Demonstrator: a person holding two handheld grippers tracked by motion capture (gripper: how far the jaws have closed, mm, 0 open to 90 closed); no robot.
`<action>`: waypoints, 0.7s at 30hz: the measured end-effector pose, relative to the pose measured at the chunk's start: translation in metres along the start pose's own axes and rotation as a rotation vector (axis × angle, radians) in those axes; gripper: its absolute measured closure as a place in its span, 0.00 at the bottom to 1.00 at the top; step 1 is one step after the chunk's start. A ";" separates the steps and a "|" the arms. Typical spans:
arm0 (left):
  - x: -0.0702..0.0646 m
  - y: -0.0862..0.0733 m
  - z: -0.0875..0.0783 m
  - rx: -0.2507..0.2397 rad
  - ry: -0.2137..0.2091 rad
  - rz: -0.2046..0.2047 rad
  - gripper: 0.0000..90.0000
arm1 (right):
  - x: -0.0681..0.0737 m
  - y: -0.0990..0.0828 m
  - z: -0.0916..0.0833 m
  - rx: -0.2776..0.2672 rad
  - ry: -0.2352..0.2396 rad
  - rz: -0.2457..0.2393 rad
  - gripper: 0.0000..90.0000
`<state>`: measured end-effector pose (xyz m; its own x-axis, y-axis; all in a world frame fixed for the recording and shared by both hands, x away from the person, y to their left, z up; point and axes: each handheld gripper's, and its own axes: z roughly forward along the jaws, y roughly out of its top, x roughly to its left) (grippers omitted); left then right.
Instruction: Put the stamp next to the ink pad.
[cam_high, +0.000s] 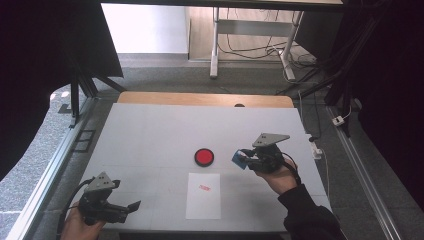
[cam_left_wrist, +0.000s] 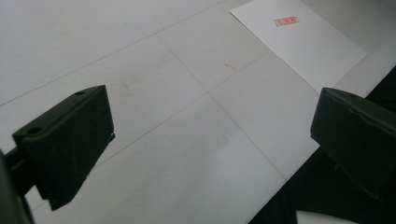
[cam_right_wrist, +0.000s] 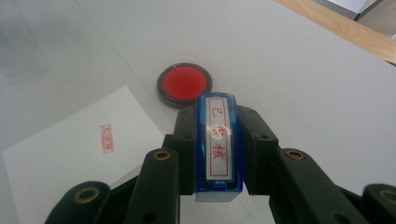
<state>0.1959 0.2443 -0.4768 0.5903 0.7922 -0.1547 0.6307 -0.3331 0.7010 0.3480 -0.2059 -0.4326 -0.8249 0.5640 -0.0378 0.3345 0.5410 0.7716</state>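
Note:
A blue stamp (cam_right_wrist: 218, 144) with a white label of red characters is clamped between the jaws of my right gripper (cam_right_wrist: 218, 140), which is shut on it. In the high view that right gripper (cam_high: 245, 159) hovers at the table's right, with the stamp (cam_high: 238, 158) pointing left toward a round red ink pad (cam_high: 204, 157). The ink pad (cam_right_wrist: 184, 85) lies just beyond the stamp. A white paper sheet (cam_high: 203, 195) bears a small red stamp mark (cam_high: 204, 188). My left gripper (cam_high: 131, 207) rests open near the front left edge, with the paper (cam_left_wrist: 299, 42) ahead of it.
The white tabletop (cam_high: 150, 140) has a wooden strip (cam_high: 205, 99) along its far edge. A metal rail (cam_high: 50, 170) runs along the left side. Beyond the table stand desk legs (cam_high: 215, 45) and cables on the floor.

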 end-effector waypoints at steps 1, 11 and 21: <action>0.000 0.000 0.000 0.001 -0.003 0.003 0.00 | -0.001 -0.001 0.000 0.003 -0.002 0.002 0.79; -0.001 0.000 0.001 0.006 -0.009 0.012 0.01 | -0.011 -0.012 0.006 0.039 -0.028 0.021 0.79; -0.001 0.000 0.001 0.008 -0.007 0.015 0.01 | -0.019 -0.020 0.011 0.062 -0.059 0.026 0.79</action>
<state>0.1958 0.2427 -0.4770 0.6034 0.7833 -0.1494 0.6258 -0.3490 0.6975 0.3621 -0.2207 -0.4542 -0.7881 0.6129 -0.0571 0.3844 0.5626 0.7319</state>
